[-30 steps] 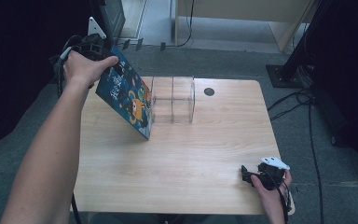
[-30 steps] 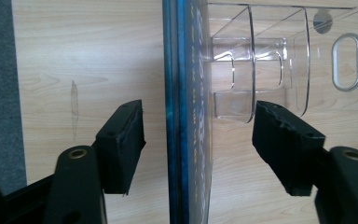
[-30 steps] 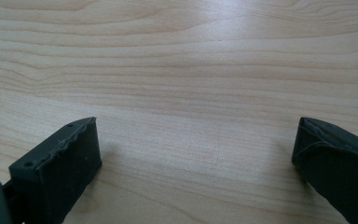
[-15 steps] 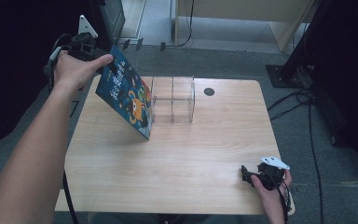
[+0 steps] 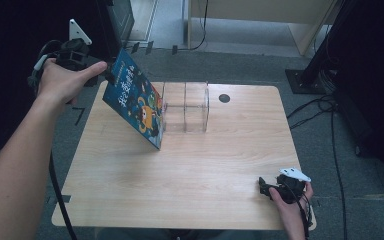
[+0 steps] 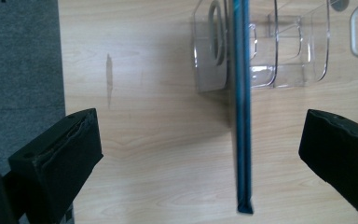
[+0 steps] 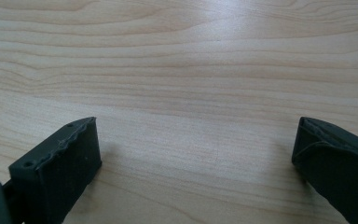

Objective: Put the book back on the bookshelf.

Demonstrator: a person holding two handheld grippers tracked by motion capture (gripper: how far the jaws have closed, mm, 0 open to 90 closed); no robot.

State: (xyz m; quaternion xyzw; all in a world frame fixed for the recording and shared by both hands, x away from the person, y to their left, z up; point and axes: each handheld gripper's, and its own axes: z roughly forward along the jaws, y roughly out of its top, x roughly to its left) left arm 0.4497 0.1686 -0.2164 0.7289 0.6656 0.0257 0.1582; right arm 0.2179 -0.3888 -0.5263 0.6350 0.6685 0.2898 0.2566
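A blue picture book (image 5: 137,102) stands tilted on the wooden table (image 5: 220,170), its lower edge by a clear acrylic rack (image 5: 192,107) with upright dividers. My left gripper (image 5: 109,75) hovers open at the book's upper left corner. In the left gripper view the book's thin spine edge (image 6: 242,116) runs between the wide-apart jaws of the left gripper (image 6: 200,126) without touching either, and the rack (image 6: 279,51) lies beyond. My right gripper (image 5: 264,186) rests open near the table's front right corner, and in the right gripper view the right gripper (image 7: 196,126) has bare wood between its jaws.
A small black disc (image 5: 224,98) marks the table's far side right of the rack. Cables (image 5: 325,107) lie on the grey floor to the right, and a dark stand base (image 5: 305,77) sits beyond the table's far right corner.
My left hand and gripper have drifted left and away from the book's top edge. The book keeps its tilt. The right gripper has not moved.
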